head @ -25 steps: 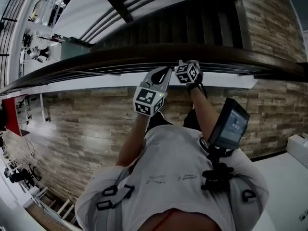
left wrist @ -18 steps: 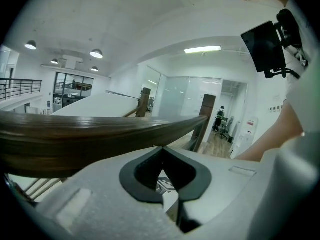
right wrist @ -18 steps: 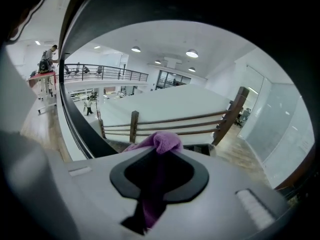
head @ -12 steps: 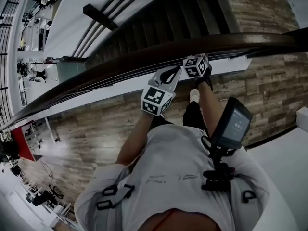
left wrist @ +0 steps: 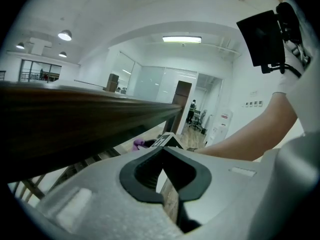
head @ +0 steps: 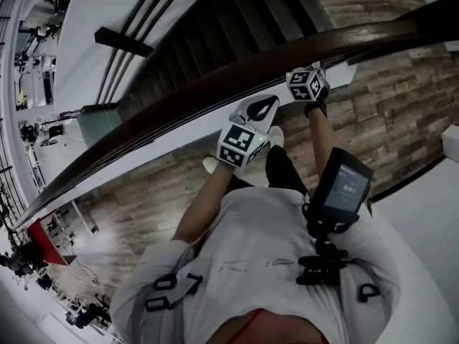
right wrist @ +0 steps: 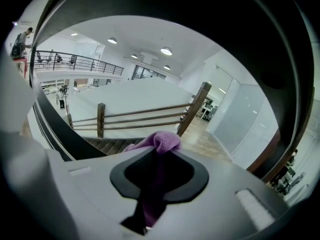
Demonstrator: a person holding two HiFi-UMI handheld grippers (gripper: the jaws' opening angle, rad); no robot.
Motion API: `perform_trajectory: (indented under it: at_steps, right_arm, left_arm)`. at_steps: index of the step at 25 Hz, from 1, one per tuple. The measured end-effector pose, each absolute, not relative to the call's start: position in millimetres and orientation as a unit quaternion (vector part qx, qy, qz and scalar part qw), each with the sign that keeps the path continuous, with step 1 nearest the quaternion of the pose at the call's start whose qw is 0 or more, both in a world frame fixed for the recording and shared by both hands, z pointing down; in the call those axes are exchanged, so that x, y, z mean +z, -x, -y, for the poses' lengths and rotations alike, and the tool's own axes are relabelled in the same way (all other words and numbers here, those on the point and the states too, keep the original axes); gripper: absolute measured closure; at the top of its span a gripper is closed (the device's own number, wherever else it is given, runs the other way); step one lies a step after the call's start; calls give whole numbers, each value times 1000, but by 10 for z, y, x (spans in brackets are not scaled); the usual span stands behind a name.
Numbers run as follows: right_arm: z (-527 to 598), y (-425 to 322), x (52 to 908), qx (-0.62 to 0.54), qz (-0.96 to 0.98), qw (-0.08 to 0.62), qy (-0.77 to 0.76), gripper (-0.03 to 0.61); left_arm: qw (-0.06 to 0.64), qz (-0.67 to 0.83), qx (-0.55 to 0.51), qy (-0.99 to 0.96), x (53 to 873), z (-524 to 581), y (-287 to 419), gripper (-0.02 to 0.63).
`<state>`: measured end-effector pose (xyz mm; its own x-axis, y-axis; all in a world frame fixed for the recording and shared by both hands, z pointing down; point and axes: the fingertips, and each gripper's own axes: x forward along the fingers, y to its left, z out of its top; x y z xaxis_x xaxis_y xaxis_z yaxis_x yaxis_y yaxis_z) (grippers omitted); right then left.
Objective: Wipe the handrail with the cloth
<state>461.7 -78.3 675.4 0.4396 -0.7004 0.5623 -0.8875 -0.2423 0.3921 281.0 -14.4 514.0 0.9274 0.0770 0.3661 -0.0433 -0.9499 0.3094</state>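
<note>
Our right gripper [right wrist: 161, 153] is clamped on the purple cloth [right wrist: 163, 141], which fills the gap between its jaws and bunches up just past their tips. Our left gripper [left wrist: 163, 151] has its jaws drawn together with nothing between them (only floor shows through the slot behind the tips). The dark wooden handrail [left wrist: 75, 121] runs close above the left jaws, and we see it slanting off ahead of them.
</note>
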Motion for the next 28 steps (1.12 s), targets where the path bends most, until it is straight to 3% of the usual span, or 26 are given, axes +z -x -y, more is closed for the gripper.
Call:
perform_trajectory:
  at_steps: [8,18,22,28]
  right_arm:
    - [251,-5951,6676,138,450,321,-822,529]
    - [19,-6630,6615,149,427,321,-832,528]
    - [105,-6240,6530,157,472,271,-824,526]
    - [309,-4308,6214,123,564,228,-784,526]
  left_arm:
    - [166,-62,183,-967,5264,-332,-3634,614]
    - [175,-72,193,-963,5394,-601,-3701,614]
    - [185,-38,194,-963,5494,-445,-3475,614]
    - [182,72,177,-965,5440,-3,-2277,614]
